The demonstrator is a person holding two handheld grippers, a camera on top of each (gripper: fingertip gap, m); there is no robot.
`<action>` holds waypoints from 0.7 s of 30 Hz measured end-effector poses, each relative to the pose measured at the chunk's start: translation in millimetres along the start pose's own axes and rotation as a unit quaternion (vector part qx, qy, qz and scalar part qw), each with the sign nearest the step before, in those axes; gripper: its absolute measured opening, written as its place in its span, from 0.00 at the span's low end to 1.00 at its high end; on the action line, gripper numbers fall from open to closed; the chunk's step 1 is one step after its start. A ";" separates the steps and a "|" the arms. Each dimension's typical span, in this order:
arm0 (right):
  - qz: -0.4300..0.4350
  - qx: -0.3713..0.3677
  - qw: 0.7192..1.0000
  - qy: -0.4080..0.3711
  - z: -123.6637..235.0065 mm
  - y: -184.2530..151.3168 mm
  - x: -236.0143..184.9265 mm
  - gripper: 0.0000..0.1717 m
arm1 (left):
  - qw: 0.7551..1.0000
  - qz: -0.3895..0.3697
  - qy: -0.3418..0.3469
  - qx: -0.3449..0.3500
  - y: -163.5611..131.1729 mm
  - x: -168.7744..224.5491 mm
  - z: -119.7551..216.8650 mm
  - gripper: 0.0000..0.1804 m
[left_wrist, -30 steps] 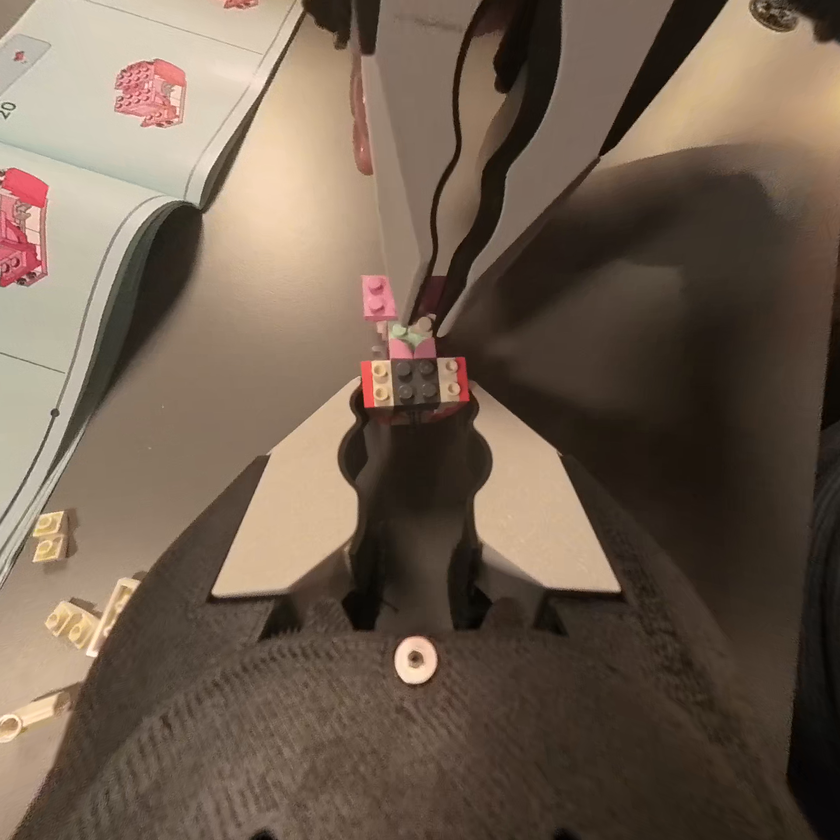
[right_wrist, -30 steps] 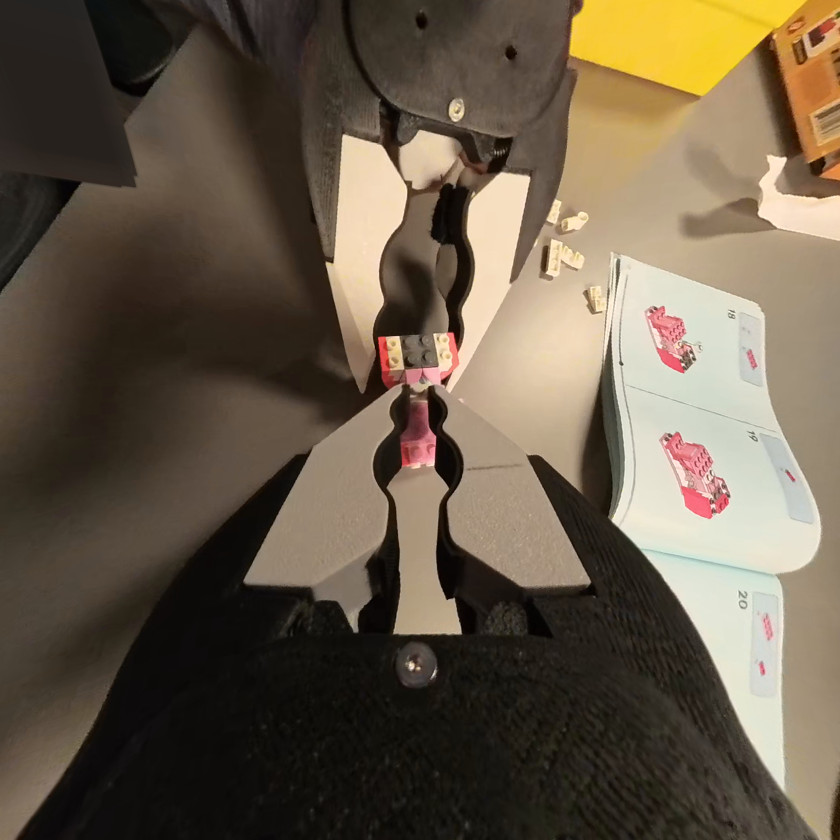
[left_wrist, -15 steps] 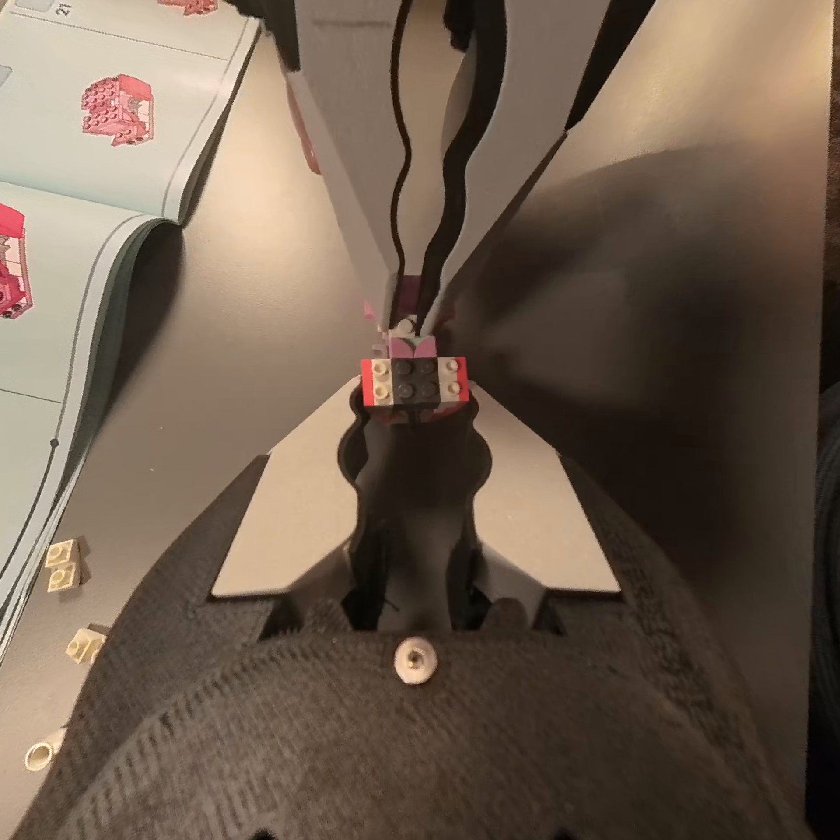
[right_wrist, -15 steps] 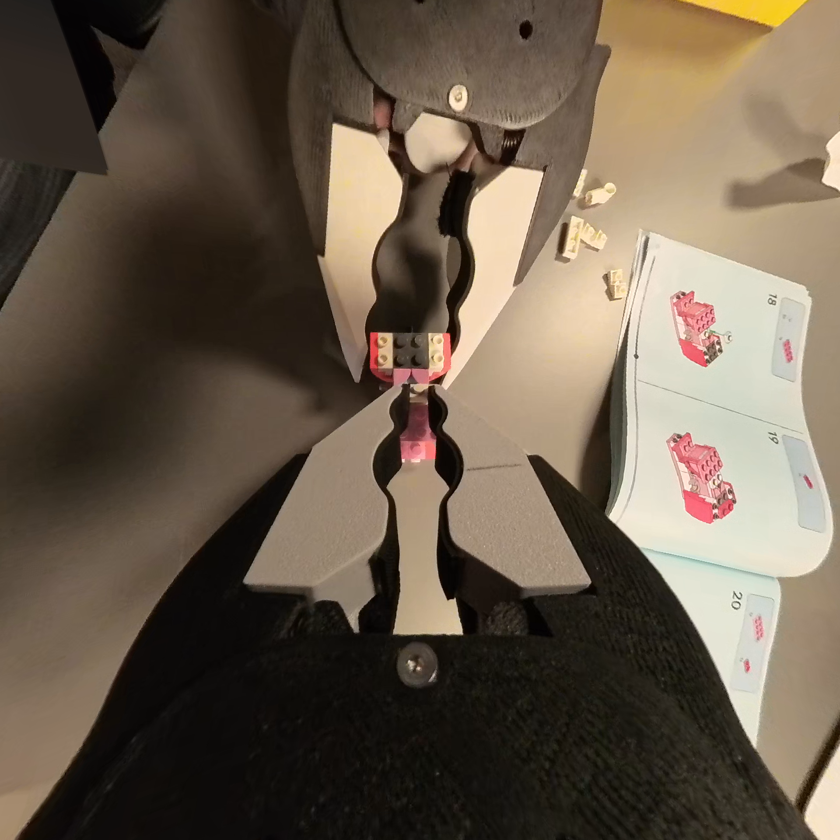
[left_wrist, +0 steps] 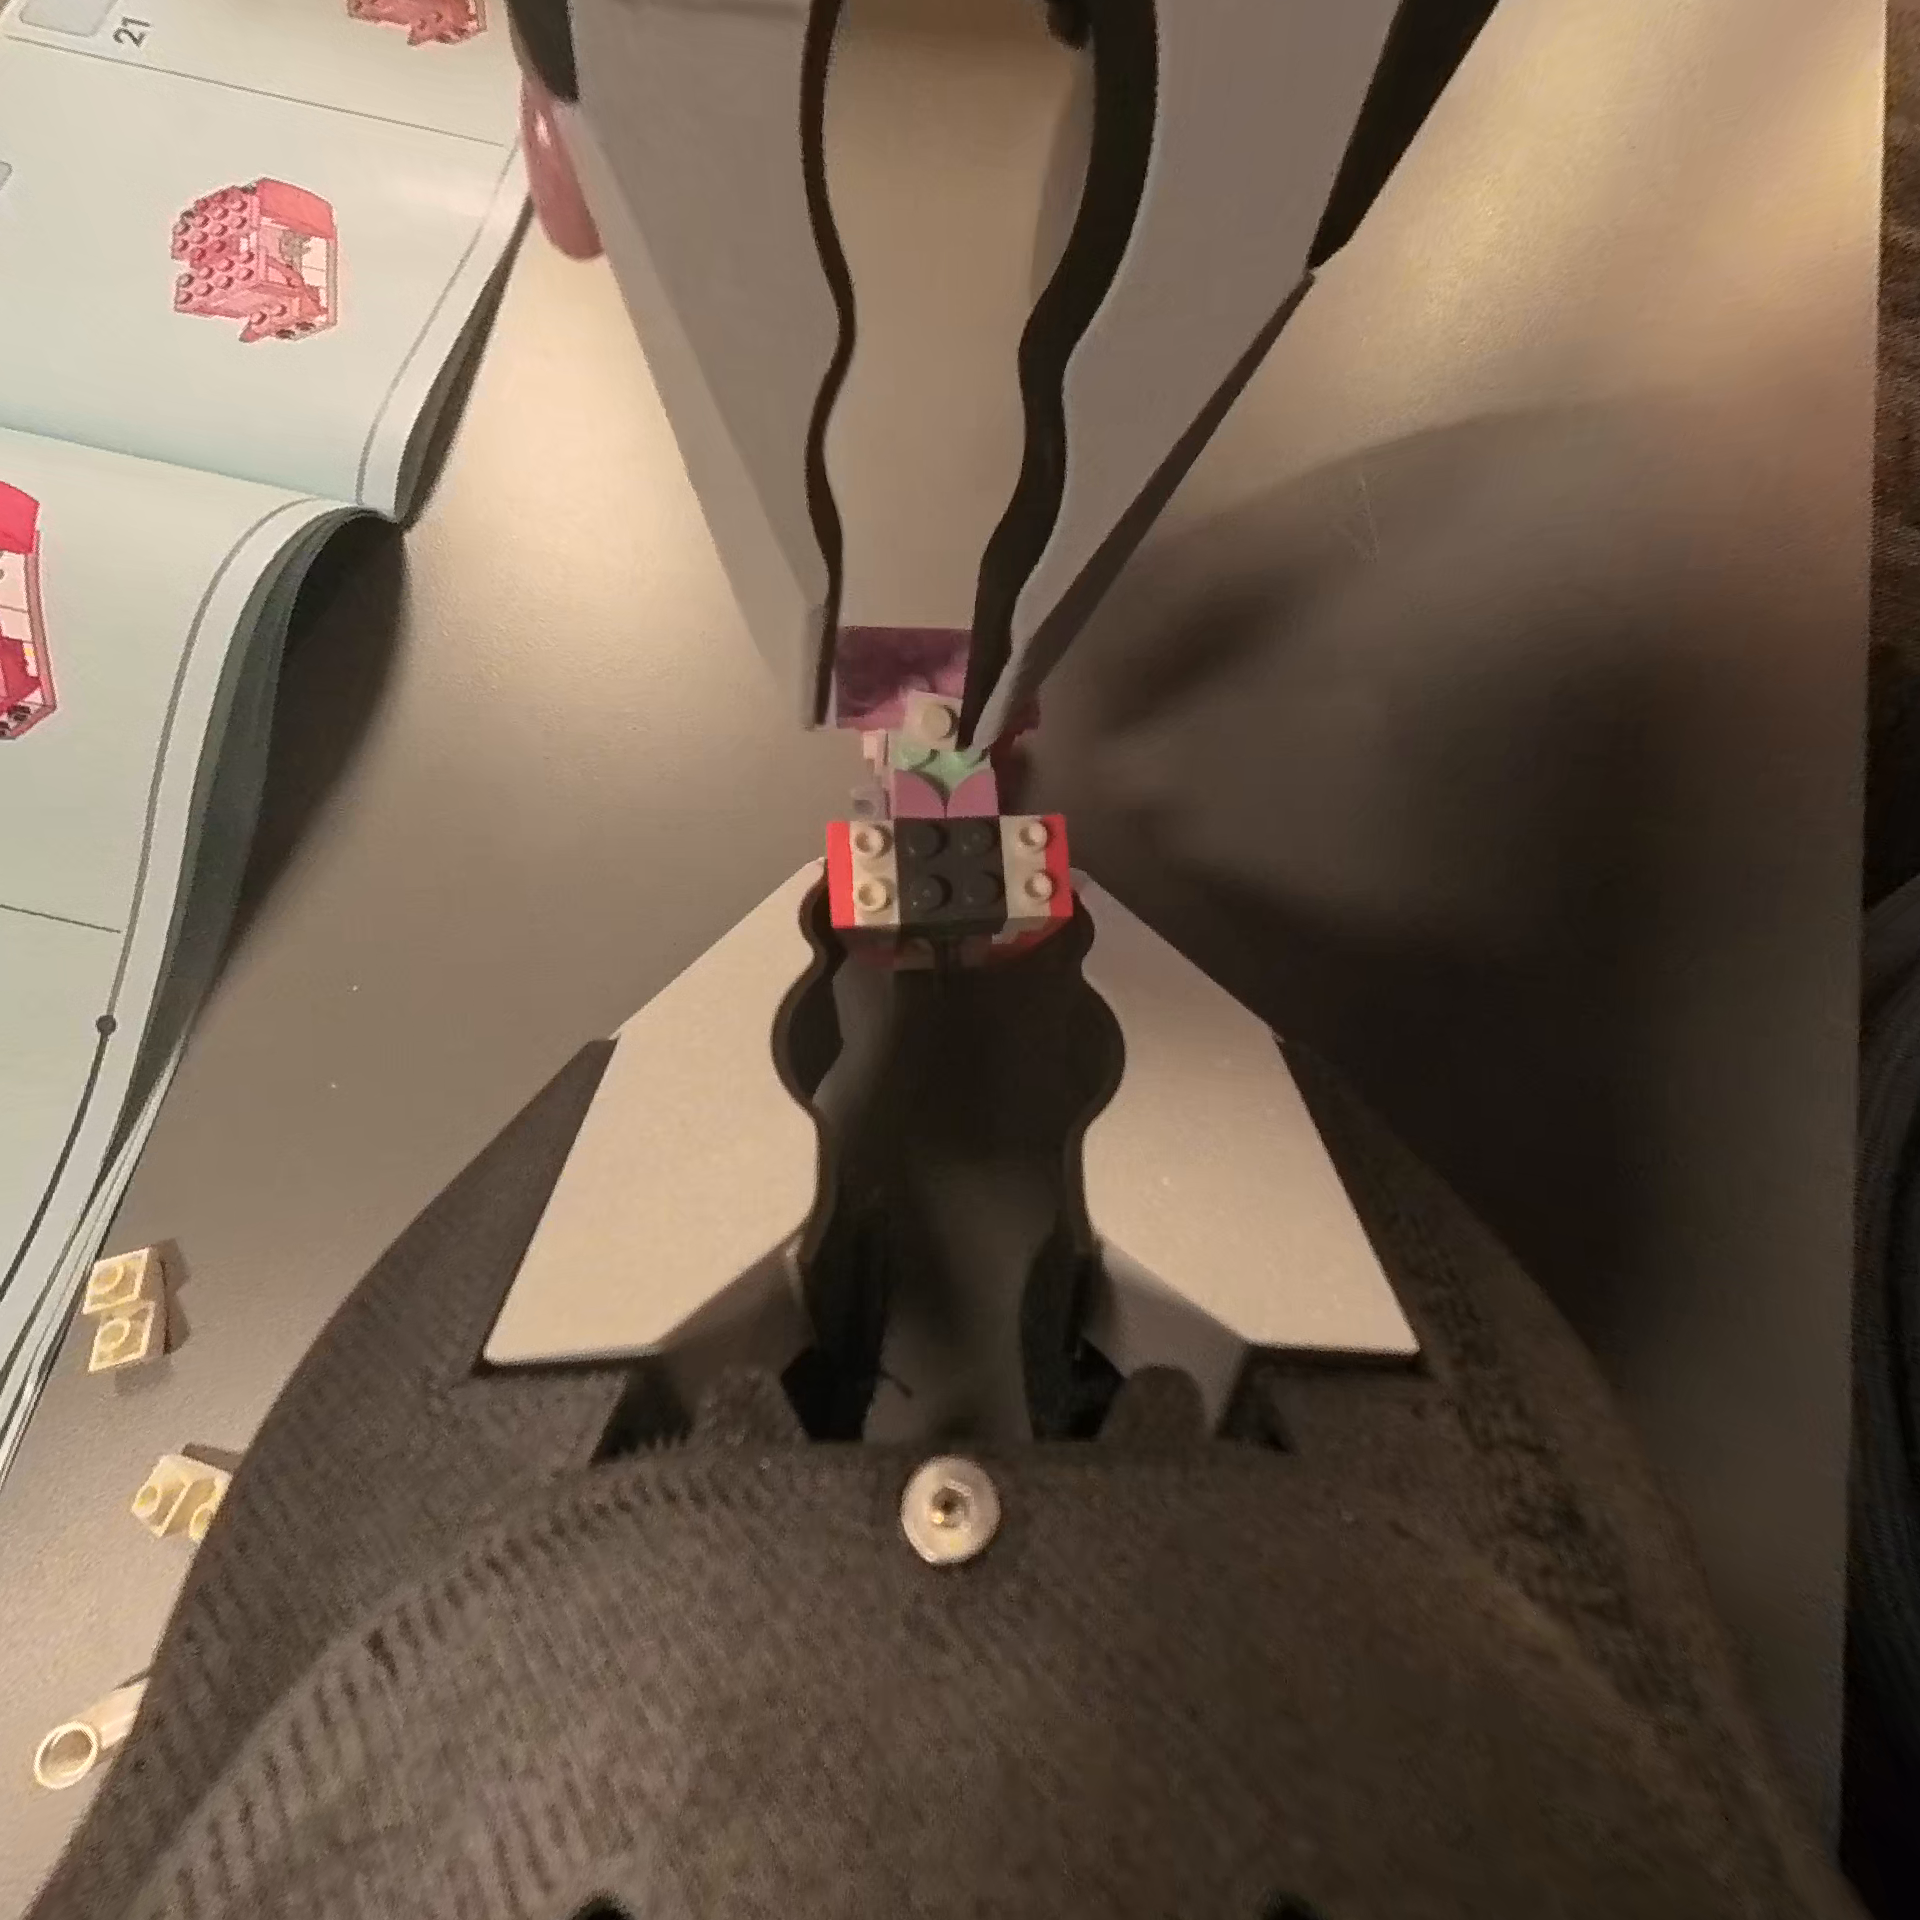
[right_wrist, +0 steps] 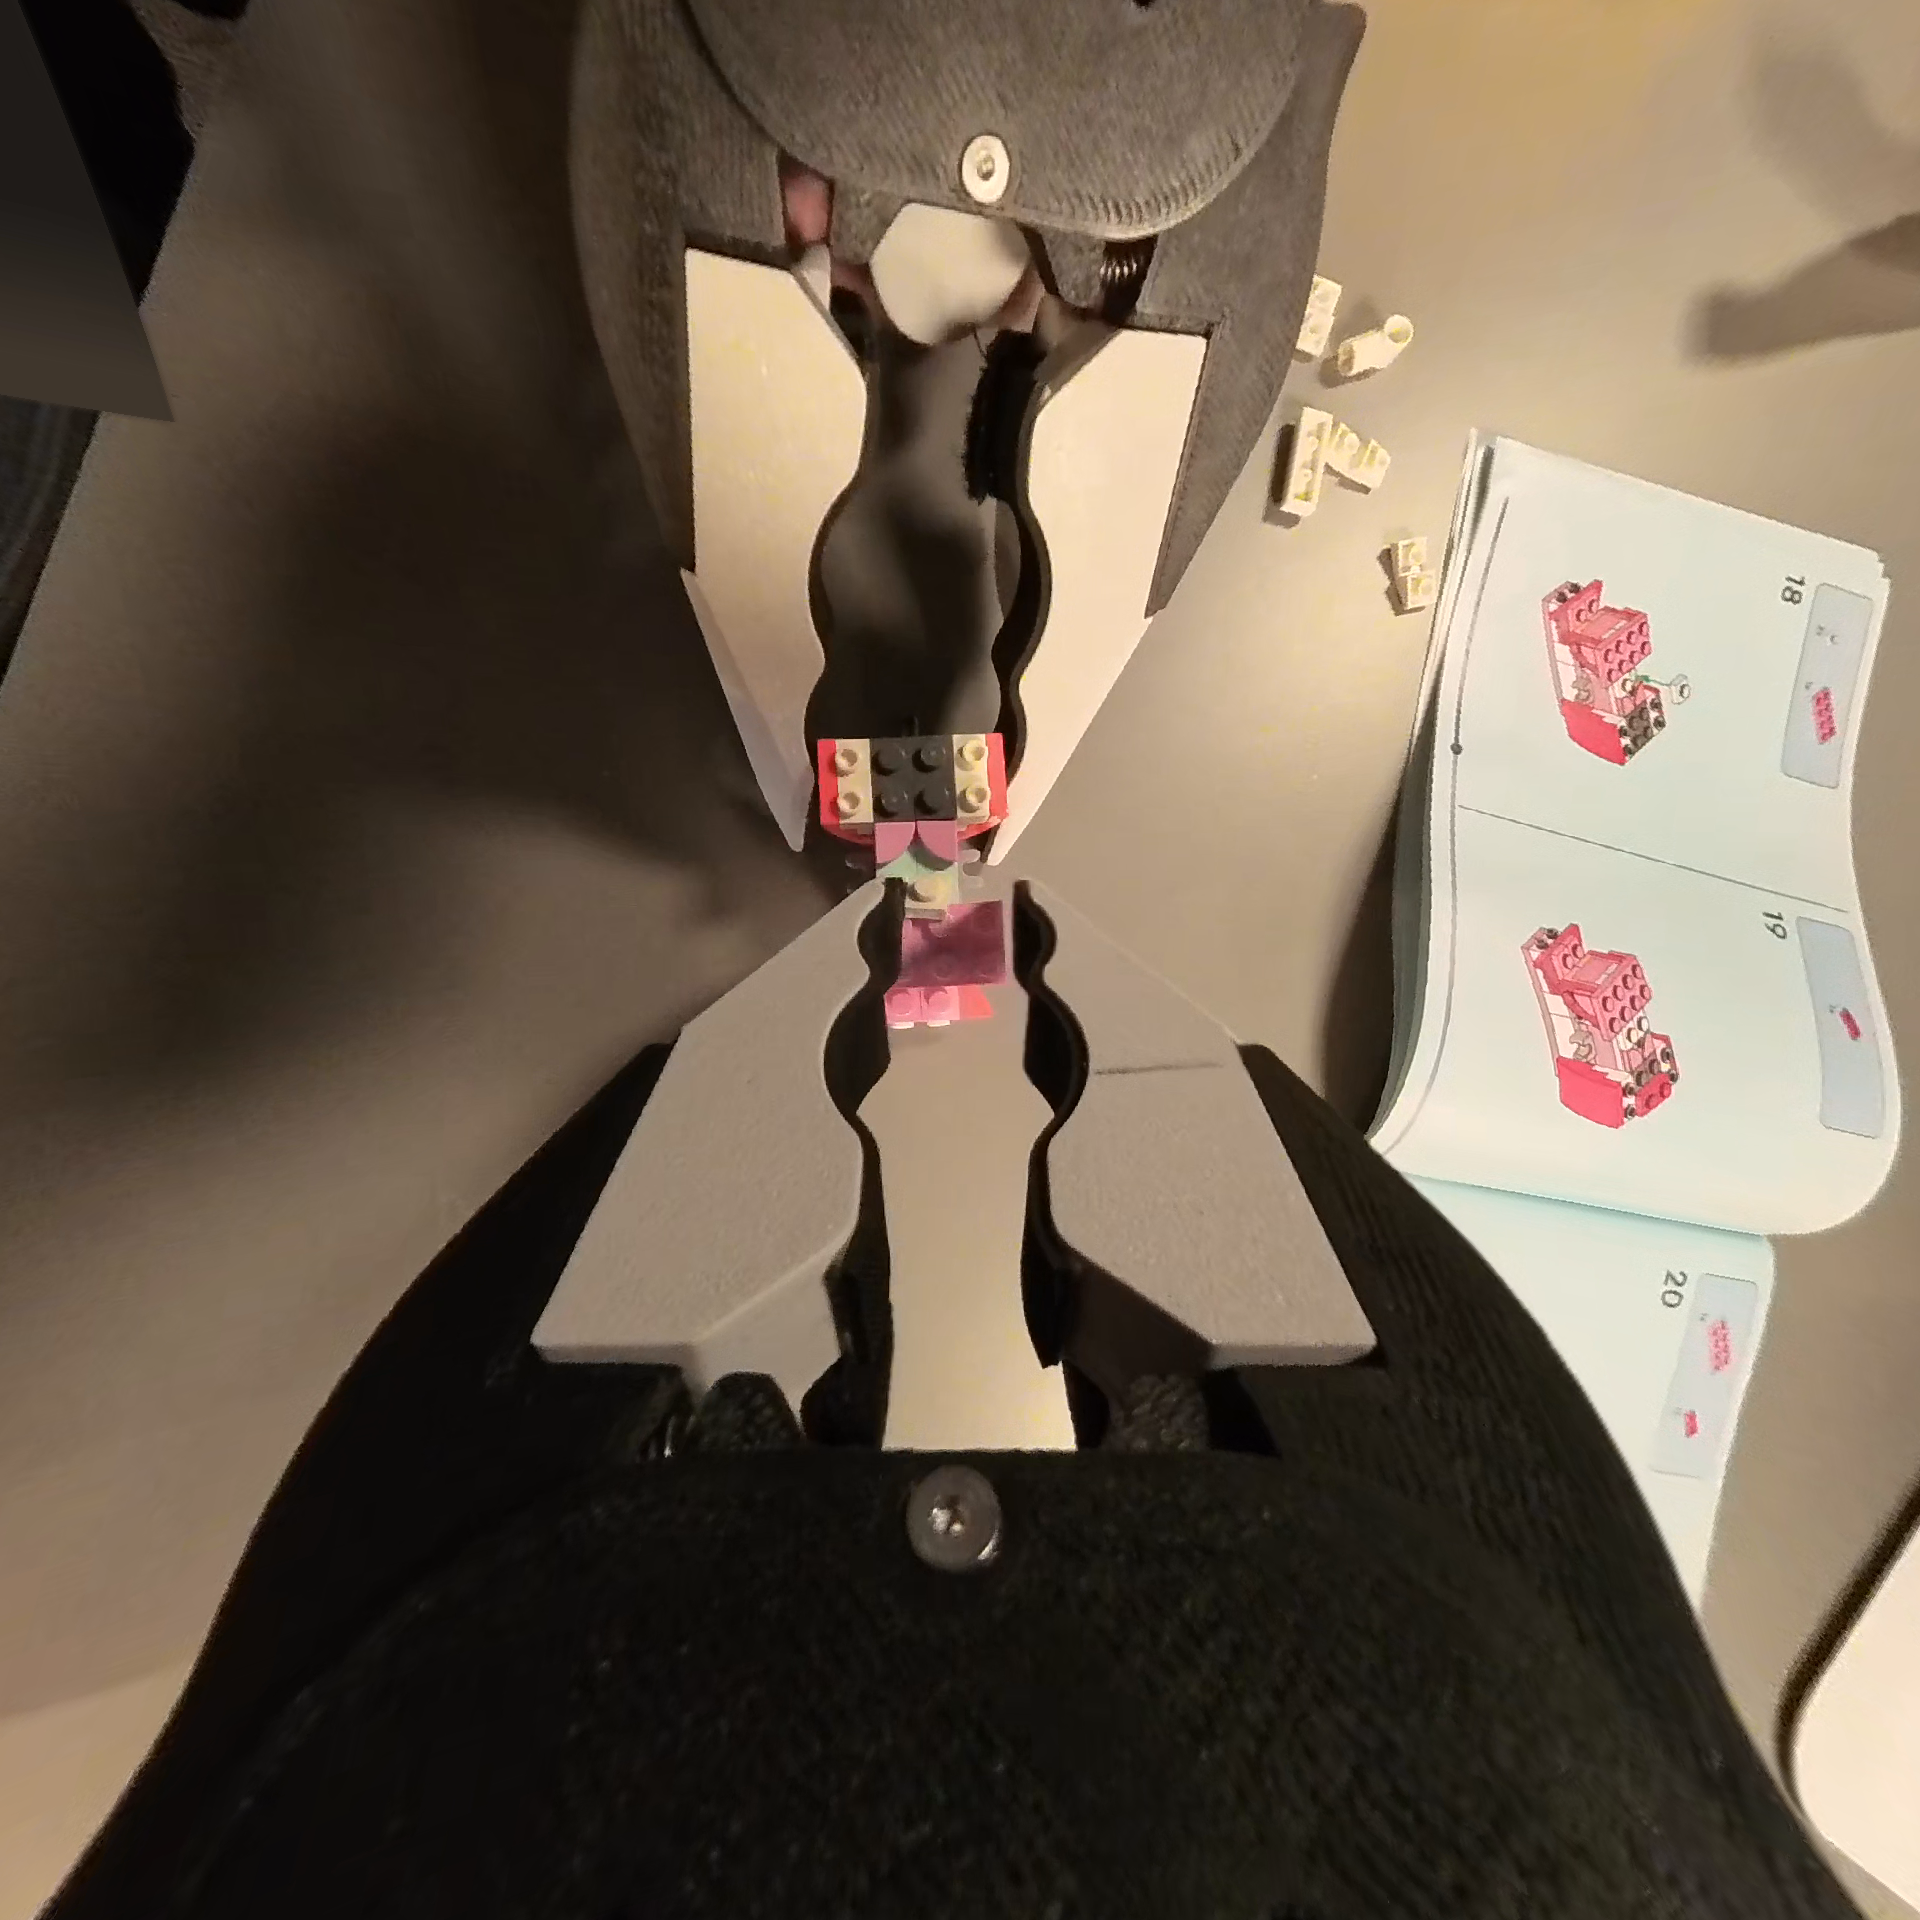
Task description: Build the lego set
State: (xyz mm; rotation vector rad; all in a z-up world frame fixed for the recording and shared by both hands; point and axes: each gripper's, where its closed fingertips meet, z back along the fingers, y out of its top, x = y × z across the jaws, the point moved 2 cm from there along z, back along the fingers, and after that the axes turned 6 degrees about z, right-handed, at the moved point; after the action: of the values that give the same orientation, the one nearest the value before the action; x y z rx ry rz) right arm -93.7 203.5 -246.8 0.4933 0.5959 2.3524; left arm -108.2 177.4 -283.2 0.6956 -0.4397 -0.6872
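Observation:
My left gripper (left_wrist: 948, 904) is shut on a small brick model (left_wrist: 948, 883) with a red, tan and black studded top, and holds it above the dark table. My right gripper (right_wrist: 945, 904) faces it tip to tip and is open. A pink plate (right_wrist: 951, 945) sits between its pads at the model's far end, with a narrow gap on each side. The same plate (left_wrist: 894, 675) shows in the left wrist view between the right gripper's fingertips (left_wrist: 821, 686). The right wrist view shows the model (right_wrist: 912, 779) clamped in the left gripper's pads.
An open instruction booklet (left_wrist: 125, 520) lies left of the left gripper and also shows in the right wrist view (right_wrist: 1662, 831). Several loose tan bricks (left_wrist: 125, 1309) and a tan tube piece (left_wrist: 78, 1745) lie beside it; the tan bricks also show in the right wrist view (right_wrist: 1330, 457). Both grippers' tips are close together, under 4 cm apart.
My right gripper brought the pink plate up to the model's end while shut on it, then its pads parted and let the plate go. My left gripper kept its hold.

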 end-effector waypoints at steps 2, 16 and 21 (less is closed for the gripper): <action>0.001 0.003 1.000 -0.003 0.7 -0.2 -1.0 0.12 | 1.000 0.000 -0.001 0.001 0.3 0.6 -0.5 0.22; -0.001 0.027 1.000 -0.010 3.2 -0.5 -6.7 0.03 | 1.000 -0.004 -0.004 -0.002 0.5 1.2 -0.9 0.22; 0.003 0.019 1.000 -0.006 2.6 -0.5 -6.2 0.03 | 1.000 -0.004 -0.006 -0.002 0.5 1.0 -0.9 0.22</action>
State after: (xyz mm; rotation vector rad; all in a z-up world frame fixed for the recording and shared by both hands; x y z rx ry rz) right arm -87.8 200.4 -246.1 0.5261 0.6345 2.3451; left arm -106.7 177.4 -283.3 0.6900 -0.4462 -0.7003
